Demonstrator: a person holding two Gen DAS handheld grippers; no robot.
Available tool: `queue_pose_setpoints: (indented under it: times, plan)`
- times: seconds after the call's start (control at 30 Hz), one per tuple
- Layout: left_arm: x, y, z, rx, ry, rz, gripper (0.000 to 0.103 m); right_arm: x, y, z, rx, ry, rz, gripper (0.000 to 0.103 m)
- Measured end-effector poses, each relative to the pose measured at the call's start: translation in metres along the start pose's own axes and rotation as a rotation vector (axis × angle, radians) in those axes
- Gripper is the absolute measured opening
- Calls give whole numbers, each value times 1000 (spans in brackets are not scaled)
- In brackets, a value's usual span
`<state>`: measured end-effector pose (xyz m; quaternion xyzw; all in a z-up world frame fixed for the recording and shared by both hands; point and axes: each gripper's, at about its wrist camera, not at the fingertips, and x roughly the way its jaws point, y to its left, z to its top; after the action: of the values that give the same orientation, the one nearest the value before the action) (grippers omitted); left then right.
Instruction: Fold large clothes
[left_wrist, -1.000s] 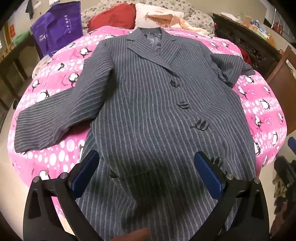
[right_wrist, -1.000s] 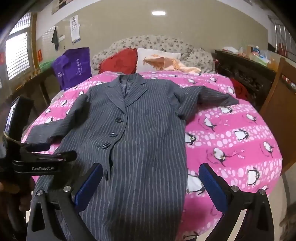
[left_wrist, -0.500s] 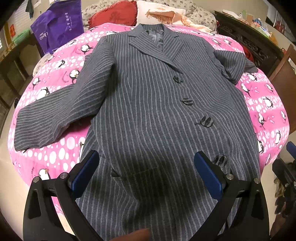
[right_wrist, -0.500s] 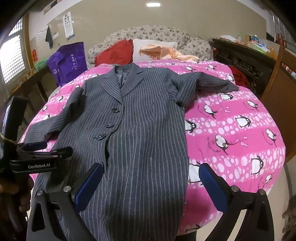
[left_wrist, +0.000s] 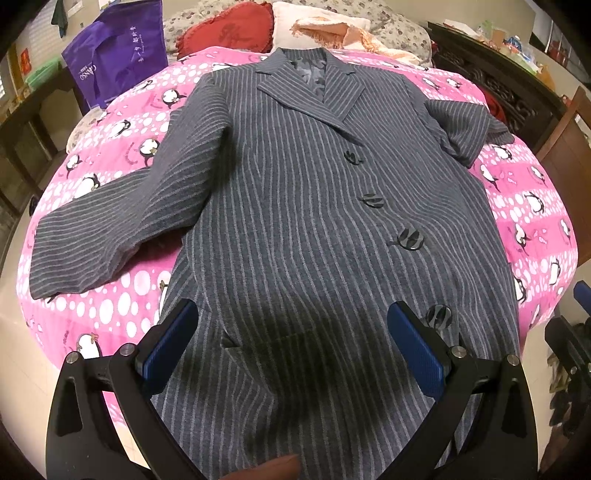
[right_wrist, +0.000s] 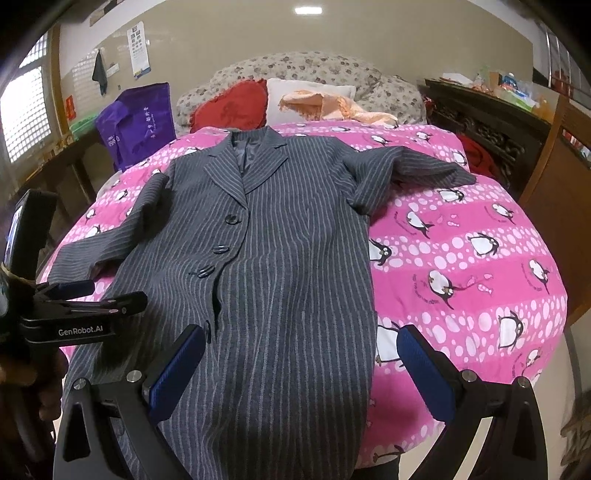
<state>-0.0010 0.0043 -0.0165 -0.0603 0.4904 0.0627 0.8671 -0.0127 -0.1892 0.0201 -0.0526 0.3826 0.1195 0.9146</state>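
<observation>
Grey pinstriped coat (left_wrist: 295, 229) lies flat on the pink blanket (right_wrist: 461, 266) (buttoned); both grippers' fingers gape wide above it, holding nothing.

Pink penguin blanket (right_wrist: 480, 258) — red cushion (right_wrist: 232, 110), purple bag (right_wrist: 140, 125) behind.

I count one striped coat (left_wrist: 295, 221) at centre frame with four dark buttons (left_wrist: 373, 201), two sleeves (left_wrist: 110, 229), one purple bag (left_wrist: 118, 62) upper left, one red cushion (left_wrist: 229, 33), and my two grippers.
</observation>
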Motion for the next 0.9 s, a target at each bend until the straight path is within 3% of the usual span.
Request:
queue_pose_setpoints:
  times: [0.9]
  plan:
    - [10,1,-6,-20,31,-7,103,8,-5,-4,4,24,-31,103]
